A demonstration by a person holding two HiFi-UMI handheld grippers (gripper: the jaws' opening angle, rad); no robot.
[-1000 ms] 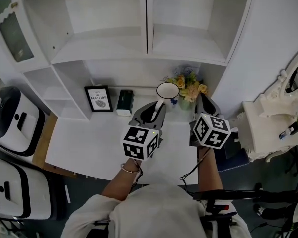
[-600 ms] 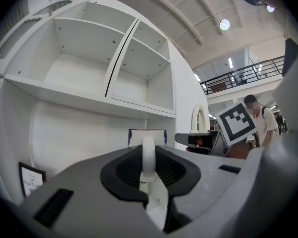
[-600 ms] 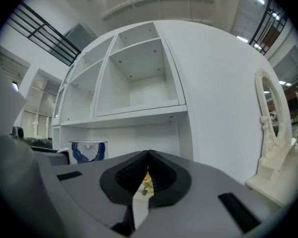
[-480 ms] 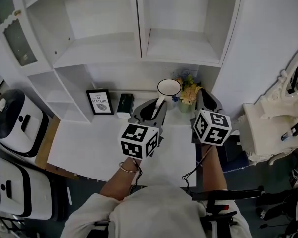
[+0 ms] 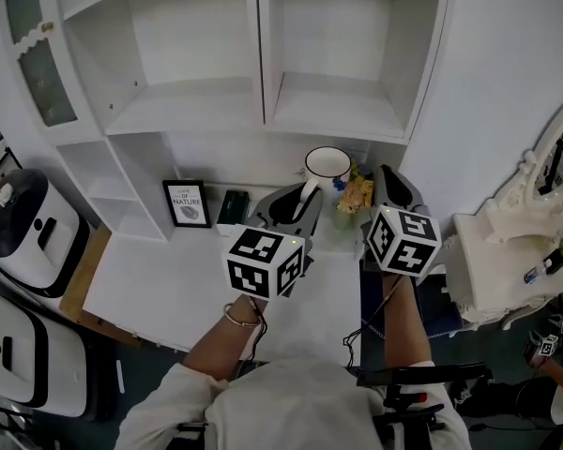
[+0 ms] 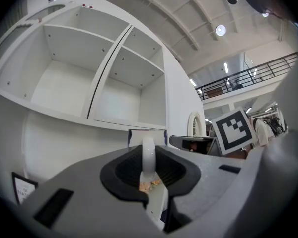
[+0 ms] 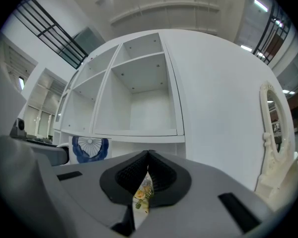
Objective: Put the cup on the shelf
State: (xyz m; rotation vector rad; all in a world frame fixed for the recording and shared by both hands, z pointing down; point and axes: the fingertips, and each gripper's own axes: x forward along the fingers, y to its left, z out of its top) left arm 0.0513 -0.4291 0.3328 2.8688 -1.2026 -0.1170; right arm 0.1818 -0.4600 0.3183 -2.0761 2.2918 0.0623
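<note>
A white cup (image 5: 327, 164) with a blue fan pattern hangs in the air, held by its handle (image 6: 148, 155) in my left gripper (image 5: 305, 195), which is shut on it. The cup is below the front edge of the right-hand shelf board (image 5: 338, 111), above the flowers. In the right gripper view the cup (image 7: 89, 149) shows at the left, under the shelf (image 7: 139, 128). My right gripper (image 5: 387, 174) is just right of the cup, its jaws shut with nothing between them.
On the white table (image 5: 169, 279) stand a framed print (image 5: 187, 203), a dark box (image 5: 233, 208) and a small bunch of yellow flowers (image 5: 357, 195). White appliances (image 5: 28, 232) sit at the left. An ornate white dresser (image 5: 507, 261) is at the right.
The left gripper has carried the cup up and a little to the right, closer to the shelf edge. The right gripper has risen alongside it and stays shut.
</note>
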